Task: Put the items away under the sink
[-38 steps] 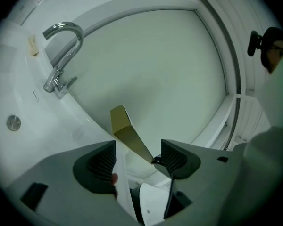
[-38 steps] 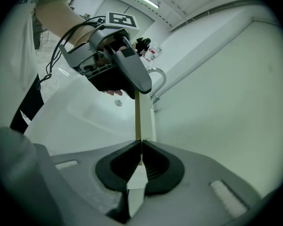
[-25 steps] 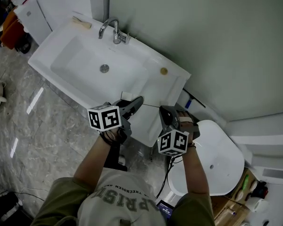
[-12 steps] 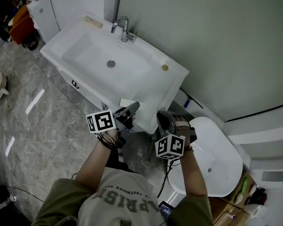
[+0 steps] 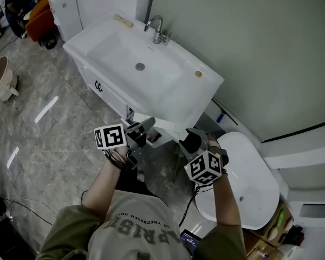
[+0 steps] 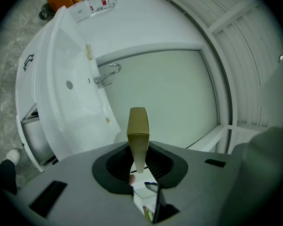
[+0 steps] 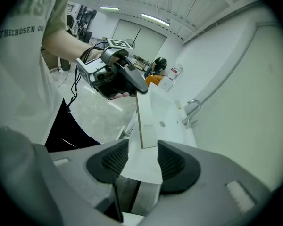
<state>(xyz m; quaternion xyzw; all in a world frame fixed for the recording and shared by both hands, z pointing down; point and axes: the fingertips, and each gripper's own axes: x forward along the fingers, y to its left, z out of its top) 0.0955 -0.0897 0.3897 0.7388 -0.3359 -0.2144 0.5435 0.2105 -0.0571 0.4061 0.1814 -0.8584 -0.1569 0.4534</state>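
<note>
The white sink vanity [image 5: 168, 108] stands ahead of me in the head view. My left gripper [image 5: 146, 126] points level just in front of its near corner. Its jaws have just been closing and are shut on a thin flat carton [image 6: 138, 126], white with a tan edge. My right gripper [image 5: 188, 142] tilts downward beside it. Its jaws have just been opening, and the carton's white end [image 7: 140, 166] lies between them. In the right gripper view the carton [image 7: 146, 121] runs up toward my left gripper [image 7: 137, 87].
A chrome faucet [image 5: 157, 28] and a drain [image 5: 140, 66] mark the basin. A white toilet lid [image 5: 249, 177] lies at my right. A beige tub [image 5: 0, 77] stands on the marble floor [image 5: 49, 140] at the left. Clutter sits in the far left corner.
Both grippers have drawn back from the vanity's front toward me, staying side by side. The vanity now sits higher and further left in the head view.
</note>
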